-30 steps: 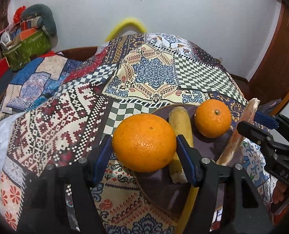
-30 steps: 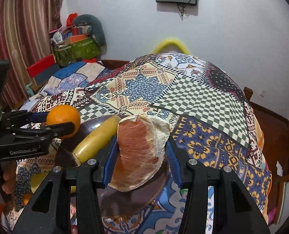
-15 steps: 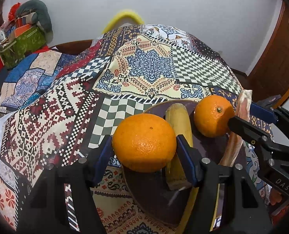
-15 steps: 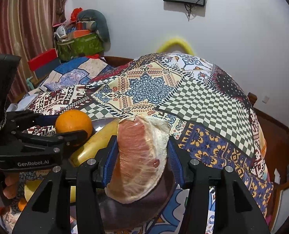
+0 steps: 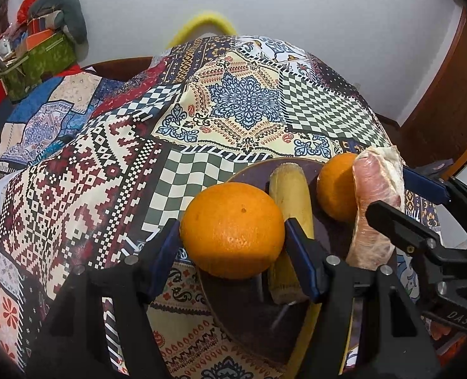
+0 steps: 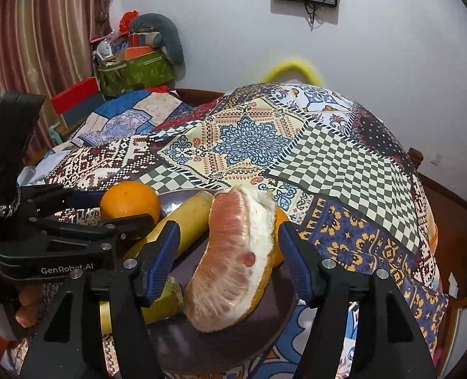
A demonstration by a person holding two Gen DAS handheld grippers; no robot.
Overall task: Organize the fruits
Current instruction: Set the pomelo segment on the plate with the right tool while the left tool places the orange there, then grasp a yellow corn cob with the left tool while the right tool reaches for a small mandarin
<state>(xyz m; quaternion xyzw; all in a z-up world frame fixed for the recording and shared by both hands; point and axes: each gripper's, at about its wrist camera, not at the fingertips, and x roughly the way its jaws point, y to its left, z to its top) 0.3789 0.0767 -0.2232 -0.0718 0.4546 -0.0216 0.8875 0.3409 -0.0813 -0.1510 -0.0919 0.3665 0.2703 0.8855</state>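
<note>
My left gripper [image 5: 232, 230] is shut on a large orange [image 5: 232, 229] held over the left edge of a dark round plate [image 5: 249, 312]. On the plate lie a yellow banana [image 5: 292, 208] and a second orange [image 5: 337, 189]. My right gripper [image 6: 228, 240] has opened around a pink pomelo wedge [image 6: 233, 255]: gaps show on both sides and the wedge rests on the plate [image 6: 233, 350] against the second orange [image 6: 280, 218]. The left gripper [image 6: 85, 218] with its orange [image 6: 129, 200] shows in the right wrist view. The right gripper [image 5: 400, 199] and wedge [image 5: 375, 205] show in the left wrist view.
The plate sits on a patchwork cloth [image 5: 243, 107] over a table. A green bag of clutter [image 5: 34, 63] and a red chair [image 6: 75, 98] stand at the back left. A yellow hoop [image 5: 202, 23] leans behind the table, by the white wall.
The right gripper lowered the pomelo wedge onto the plate beside the second orange and its jaws spread apart. The left gripper kept its orange and shifted slightly toward the plate.
</note>
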